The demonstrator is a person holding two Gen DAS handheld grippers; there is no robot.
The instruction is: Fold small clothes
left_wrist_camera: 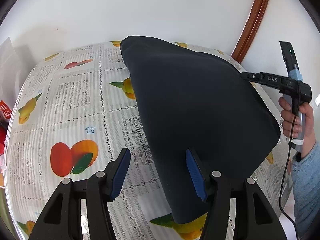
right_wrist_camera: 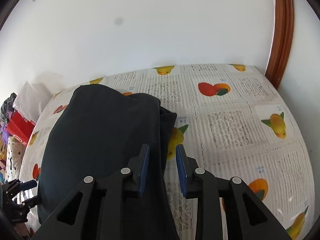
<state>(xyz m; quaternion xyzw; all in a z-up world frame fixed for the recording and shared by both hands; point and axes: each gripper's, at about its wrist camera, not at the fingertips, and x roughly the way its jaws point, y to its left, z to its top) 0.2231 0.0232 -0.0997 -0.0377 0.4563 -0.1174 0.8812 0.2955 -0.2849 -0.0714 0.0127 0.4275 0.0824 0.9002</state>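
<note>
Our left gripper [left_wrist_camera: 158, 172] hangs released over the fruit-print counter [left_wrist_camera: 60, 104], straddling the near left edge of the dark garment [left_wrist_camera: 196, 108] to pinch it for folding. Our right gripper [right_wrist_camera: 162, 170] likewise gapes around its right edge.

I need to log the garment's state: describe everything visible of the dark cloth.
The dark navy cloth is plain, matte, soft-looking fabric, already folded over itself, with a layered edge showing in the right wrist view. It lies flat on the fruit-print tablecloth. Both grippers are open; its edges lie between the fingers of each, unclamped.
</note>
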